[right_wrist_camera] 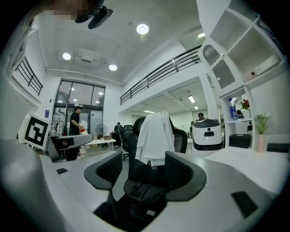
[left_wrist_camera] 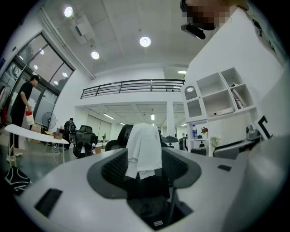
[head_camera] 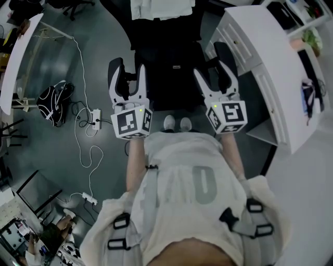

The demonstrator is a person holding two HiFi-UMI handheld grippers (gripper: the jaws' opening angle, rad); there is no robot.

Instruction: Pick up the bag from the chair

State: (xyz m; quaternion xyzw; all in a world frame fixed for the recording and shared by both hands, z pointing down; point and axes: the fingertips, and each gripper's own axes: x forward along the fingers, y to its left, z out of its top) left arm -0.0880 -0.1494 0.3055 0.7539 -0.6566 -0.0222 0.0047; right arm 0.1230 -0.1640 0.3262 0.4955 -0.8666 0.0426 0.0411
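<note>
A black bag (head_camera: pixel 174 70) lies on the seat of a black office chair (head_camera: pixel 165 36) straight ahead of me. A white cloth (head_camera: pixel 161 8) hangs over the chair's back. My left gripper (head_camera: pixel 127 74) hovers open by the seat's left edge, apart from the bag. My right gripper (head_camera: pixel 214 67) hovers open by the seat's right edge and holds nothing. In the left gripper view the bag (left_wrist_camera: pixel 154 210) shows low in the gap of the left gripper (left_wrist_camera: pixel 145 172), under the white cloth (left_wrist_camera: pixel 144 152). In the right gripper view the bag (right_wrist_camera: pixel 144 195) sits low in the gap of the right gripper (right_wrist_camera: pixel 145 174).
A white desk with drawers (head_camera: pixel 270 62) stands close on the right of the chair. On the floor at left lie another black bag (head_camera: pixel 52 104), a power strip (head_camera: pixel 95 118) with cables, and a white table (head_camera: pixel 15 57). A person (left_wrist_camera: pixel 22 104) stands far off.
</note>
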